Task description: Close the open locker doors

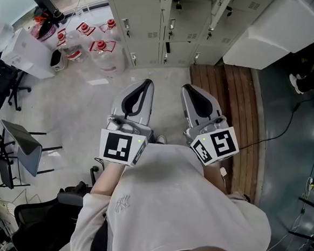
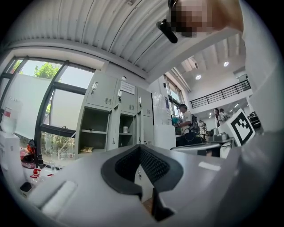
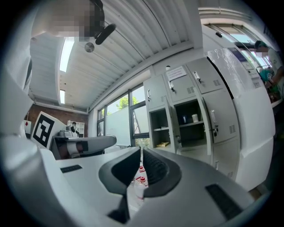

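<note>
A bank of grey lockers (image 1: 149,25) stands ahead of me, with two doors (image 1: 168,10) (image 1: 222,6) swung out edge-on. In the left gripper view two compartments (image 2: 92,131) (image 2: 126,128) stand open, one holding a small cup. The right gripper view shows the same open compartments (image 3: 160,129) (image 3: 191,119). Both grippers are held close to my chest, well short of the lockers. My left gripper (image 1: 144,85) (image 2: 140,150) is shut and holds nothing. My right gripper (image 1: 190,89) (image 3: 141,153) is shut too, with nothing in it.
Several large water jugs (image 1: 101,48) stand on the floor left of the lockers. Office chairs (image 1: 4,80) crowd the left side. A wooden platform (image 1: 228,106) and a white cabinet (image 1: 271,29) lie to the right. People (image 2: 186,124) stand far off.
</note>
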Available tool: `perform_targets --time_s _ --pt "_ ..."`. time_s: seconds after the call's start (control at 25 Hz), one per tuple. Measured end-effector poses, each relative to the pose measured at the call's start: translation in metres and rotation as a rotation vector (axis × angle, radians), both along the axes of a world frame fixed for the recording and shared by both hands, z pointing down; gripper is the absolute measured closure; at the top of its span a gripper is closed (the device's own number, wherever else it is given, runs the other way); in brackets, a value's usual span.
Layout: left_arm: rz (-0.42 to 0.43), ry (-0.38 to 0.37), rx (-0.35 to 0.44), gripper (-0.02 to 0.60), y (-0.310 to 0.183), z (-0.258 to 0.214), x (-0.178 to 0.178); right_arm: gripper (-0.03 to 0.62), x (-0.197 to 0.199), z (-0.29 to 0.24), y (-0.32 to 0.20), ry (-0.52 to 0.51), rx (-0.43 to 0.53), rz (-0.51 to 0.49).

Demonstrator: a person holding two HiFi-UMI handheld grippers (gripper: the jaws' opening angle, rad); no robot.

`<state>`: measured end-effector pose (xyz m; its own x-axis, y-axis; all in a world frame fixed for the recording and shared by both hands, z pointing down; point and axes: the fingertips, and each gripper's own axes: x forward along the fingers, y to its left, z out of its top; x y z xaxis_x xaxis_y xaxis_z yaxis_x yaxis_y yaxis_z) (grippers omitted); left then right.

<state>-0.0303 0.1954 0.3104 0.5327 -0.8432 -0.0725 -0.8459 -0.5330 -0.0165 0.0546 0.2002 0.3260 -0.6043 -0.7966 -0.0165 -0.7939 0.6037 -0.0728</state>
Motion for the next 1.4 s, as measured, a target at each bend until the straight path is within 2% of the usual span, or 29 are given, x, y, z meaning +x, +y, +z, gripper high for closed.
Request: perform_targets --time_s 0.4,0.72,1.08,1.4 --pt "0.007 -0.005 -0.027 0.58 -0.052 0.004 -0.039 0.574 -0.019 -0.011 -0.054 -0.01 0.014 0.036" --pt "0.038 -0.033 0.001 0.58 -0.091 -0.004 -0.064 0.574 -0.044 -0.021 -0.095 -0.011 0.05 0.04" --pt "0.041 -0.022 -0.038 0.58 -0.123 0.009 -0.071 0.576 -0.044 -0.012 -0.131 -0.02 0.032 0.072" --pt "-0.01 -0.013 -0.081 0.58 -0.17 0.023 -0.069 0.574 -0.04 0.0 -0.18 -0.028 -0.004 0.026"
